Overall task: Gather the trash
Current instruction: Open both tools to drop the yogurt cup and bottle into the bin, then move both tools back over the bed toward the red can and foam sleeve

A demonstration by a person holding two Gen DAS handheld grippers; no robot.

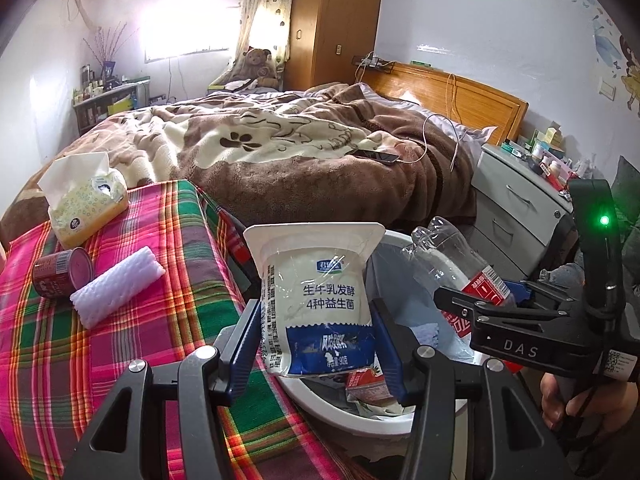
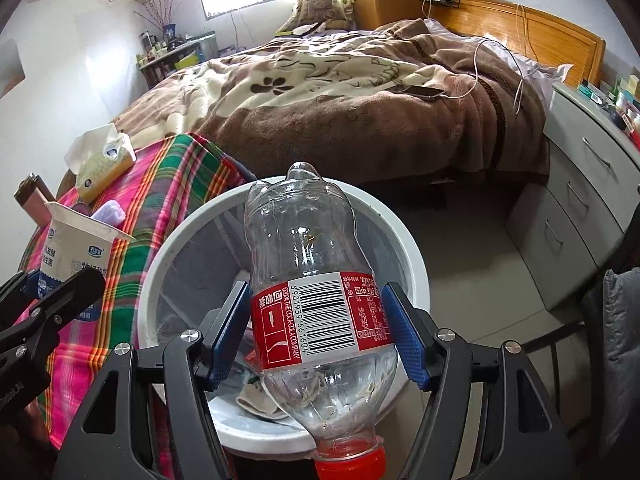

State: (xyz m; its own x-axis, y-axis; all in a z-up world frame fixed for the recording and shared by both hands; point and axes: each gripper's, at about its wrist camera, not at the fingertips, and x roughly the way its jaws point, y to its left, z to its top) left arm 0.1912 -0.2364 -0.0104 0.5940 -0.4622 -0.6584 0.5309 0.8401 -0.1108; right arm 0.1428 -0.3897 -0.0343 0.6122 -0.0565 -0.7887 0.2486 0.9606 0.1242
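My left gripper (image 1: 316,336) is shut on a white and blue yogurt cup (image 1: 316,296), held upright at the near rim of the white trash bin (image 1: 344,412). My right gripper (image 2: 316,328) is shut on an empty clear cola bottle (image 2: 312,280) with a red label, held over the white trash bin (image 2: 416,264), cap toward me. The right gripper (image 1: 476,300) and the bottle (image 1: 452,256) also show in the left wrist view. The yogurt cup (image 2: 76,252) shows at the left of the right wrist view. Wrappers lie inside the bin.
A table with a plaid cloth (image 1: 80,360) left of the bin holds a tissue pack (image 1: 84,200), a dark red can (image 1: 60,272) on its side and a white foam roll (image 1: 116,292). A bed (image 1: 280,144) lies behind. A grey drawer unit (image 2: 580,192) stands at the right.
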